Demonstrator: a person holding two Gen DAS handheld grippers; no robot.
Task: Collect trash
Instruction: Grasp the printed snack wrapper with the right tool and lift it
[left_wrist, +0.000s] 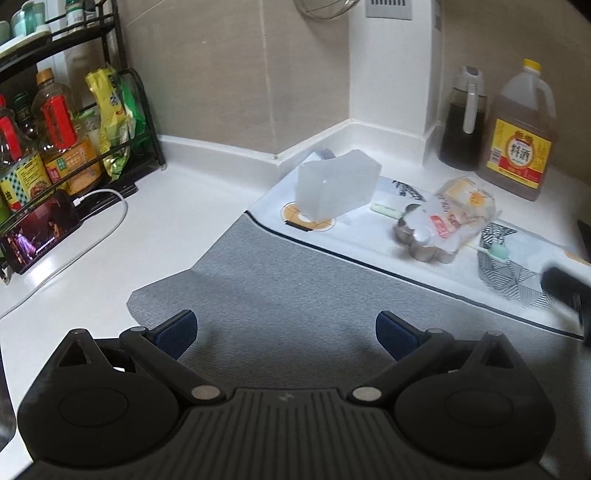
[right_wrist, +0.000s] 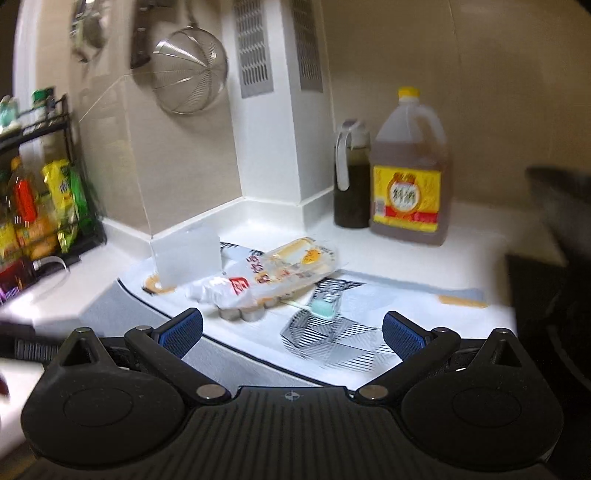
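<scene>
Right wrist view: right gripper (right_wrist: 291, 334) spread wide, nothing between the blue pads, hovering over the near part of the patterned mat (right_wrist: 369, 306).
Left wrist view: left gripper (left_wrist: 286, 334) also spread wide and empty, low over the grey mat (left_wrist: 295, 291), well short of the clutter.
Step in hand: approach, by the look of it; nothing grasped yet, trash not yet lifted.
Trash location: crumpled clear wrapper (right_wrist: 280, 275) with red and yellow print, lying on the patterned mat, draped over a cluster of small metal cups (right_wrist: 242, 314); same wrapper (left_wrist: 450, 218) off to the right in the left view.
Nearest taker: right gripper, lined up almost straight at it; blurred dark shape at the right edge of the left view likely that same gripper.
Next move calls for: forward and slightly left, pads either side of a raised fold of plastic, closing on film only, not on the cups beneath.
Risk: thin film slipping, or cups dragged along.
In the way: teal-headed stick (right_wrist: 321, 308) just beside the wrapper on the near side; frosted plastic box (right_wrist: 188, 254) upright to its left.
Further back: big yellow-capped jug (right_wrist: 410, 177) and dark oil bottle (right_wrist: 351, 177) on the white surface (right_wrist: 406, 258), apart from the wrapper.
Far left: black rack of bottles (left_wrist: 55, 140), phone (left_wrist: 37, 232) leaning on its cable, clear of the route.
Bin: none in view, cannot tell where the trash goes.
</scene>
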